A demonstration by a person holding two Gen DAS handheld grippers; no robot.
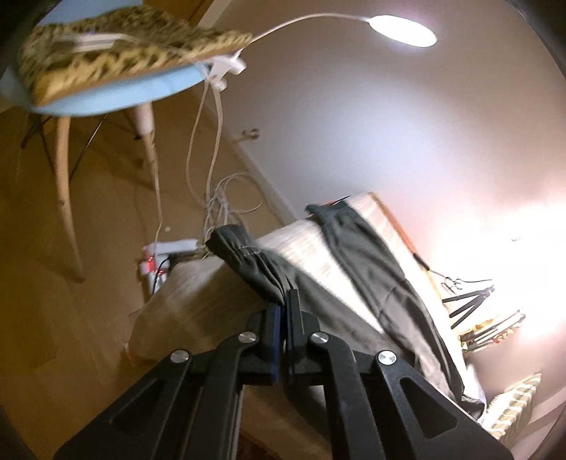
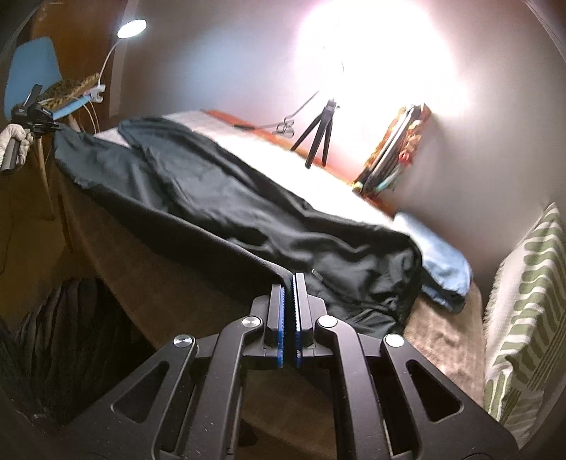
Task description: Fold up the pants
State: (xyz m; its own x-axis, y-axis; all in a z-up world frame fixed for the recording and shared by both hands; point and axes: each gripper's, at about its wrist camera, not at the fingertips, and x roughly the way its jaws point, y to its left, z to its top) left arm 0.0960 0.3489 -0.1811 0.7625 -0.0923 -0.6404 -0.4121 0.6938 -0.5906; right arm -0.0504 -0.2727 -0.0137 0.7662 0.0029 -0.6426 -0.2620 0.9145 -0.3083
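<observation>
a blue chair (image 1: 106, 99) holds a leopard-print cushion (image 1: 116, 60), a lit clip lamp (image 1: 403, 30) clamped beside it.

Both views look forward and downward along their own gripper's fingers, close above the near edge of the table (image 2: 442, 339). The left wrist view sits at the table's left end, facing along it past the blue chair (image 1: 106, 99). The right wrist view sits toward the table's right end, facing leftward to the wall. Both share the dark pants (image 2: 219, 198) and the lamp (image 1: 403, 30).
</observation>
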